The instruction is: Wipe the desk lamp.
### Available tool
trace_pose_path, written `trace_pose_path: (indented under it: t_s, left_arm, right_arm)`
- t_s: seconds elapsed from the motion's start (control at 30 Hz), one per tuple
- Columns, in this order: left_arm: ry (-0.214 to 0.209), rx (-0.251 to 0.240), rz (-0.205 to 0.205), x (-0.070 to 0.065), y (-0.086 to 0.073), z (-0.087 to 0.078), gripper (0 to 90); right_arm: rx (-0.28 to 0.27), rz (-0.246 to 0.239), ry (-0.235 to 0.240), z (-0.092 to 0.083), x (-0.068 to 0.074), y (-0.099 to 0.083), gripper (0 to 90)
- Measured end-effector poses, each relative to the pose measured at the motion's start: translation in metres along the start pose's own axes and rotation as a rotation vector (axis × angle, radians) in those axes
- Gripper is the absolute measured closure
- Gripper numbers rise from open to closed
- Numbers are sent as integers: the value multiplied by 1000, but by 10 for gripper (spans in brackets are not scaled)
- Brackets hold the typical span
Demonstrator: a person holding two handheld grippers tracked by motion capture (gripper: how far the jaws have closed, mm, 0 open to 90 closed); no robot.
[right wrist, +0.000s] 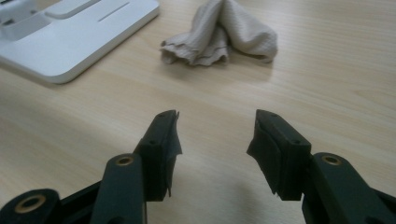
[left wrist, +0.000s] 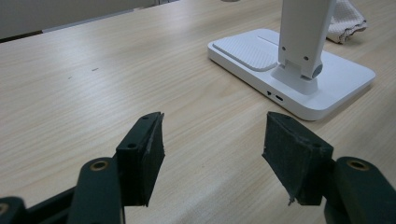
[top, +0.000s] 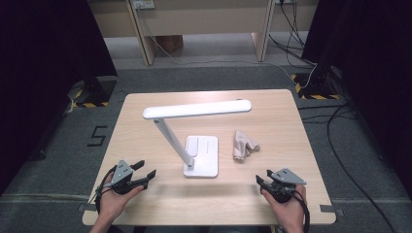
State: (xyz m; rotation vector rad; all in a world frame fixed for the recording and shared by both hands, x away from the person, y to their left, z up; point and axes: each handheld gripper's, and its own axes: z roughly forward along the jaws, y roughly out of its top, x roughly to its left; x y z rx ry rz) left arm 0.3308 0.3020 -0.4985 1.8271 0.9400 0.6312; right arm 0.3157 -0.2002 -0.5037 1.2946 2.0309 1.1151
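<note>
Near edge of the worktop (top: pixel 145 204): left gripper (top: pixel 147 173) and right gripper (top: pixel 263 179), each held low in a hand, fingers (left wrist: pixel 142 156) spread wide and empty. Between and beyond them stands the white desk lamp (top: pixel 201 155); a crumpled cloth (top: pixel 244 144) lies just right of its base, bare wood around it.

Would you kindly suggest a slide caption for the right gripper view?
Open right gripper above the wooden table, facing a crumpled beige cloth beside the white lamp base.
</note>
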Motion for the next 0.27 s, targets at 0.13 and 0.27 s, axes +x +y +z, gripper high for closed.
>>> trace_pose_path:
  t_s: [0.13,0.27]
  left_arm:
    - [16,-24,-14,1,-6,-3,369]
    - [-1,-5,-46,2,-12,2,371]
  right_arm:
    - [-28,23,-30,0,-7,-6,494]
    - [-43,38,-25,0,-7,-8,479]
